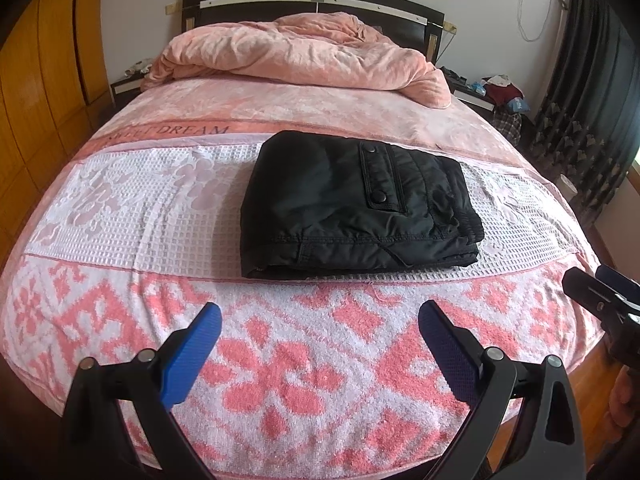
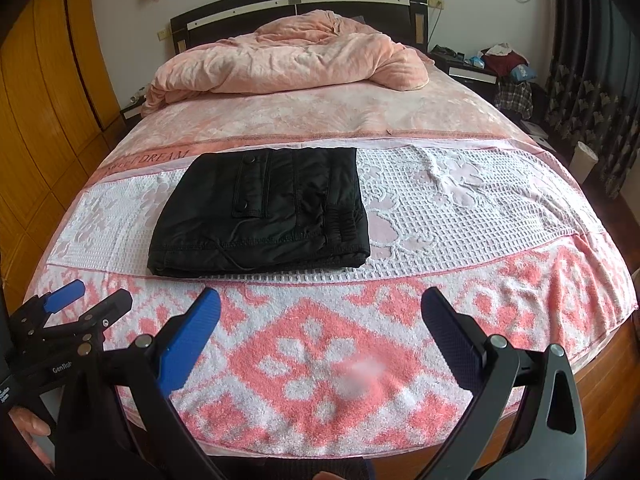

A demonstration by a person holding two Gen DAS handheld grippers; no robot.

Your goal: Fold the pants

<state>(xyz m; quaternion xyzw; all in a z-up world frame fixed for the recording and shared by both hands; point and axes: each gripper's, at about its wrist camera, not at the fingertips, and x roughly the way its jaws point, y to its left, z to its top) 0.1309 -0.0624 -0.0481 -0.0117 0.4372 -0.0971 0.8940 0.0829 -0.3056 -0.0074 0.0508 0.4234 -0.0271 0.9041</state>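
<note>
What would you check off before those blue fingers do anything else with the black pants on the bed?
1. Pants folded into a compact stack: ok.
2. Pants lying wholly on the towel, clear of the bed edge: ok.
3. Left gripper open and holding nothing: ok.
4. Right gripper open and holding nothing: ok.
5. Both grippers clear of the pants, not touching them: ok.
6. Underside layers lined up evenly: cannot tell, hidden beneath the top layer.

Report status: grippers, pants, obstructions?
Left gripper open, empty, short of the pants. Right gripper likewise. Black pants folded into a compact stack on the bed towel. Nothing in the way.
</note>
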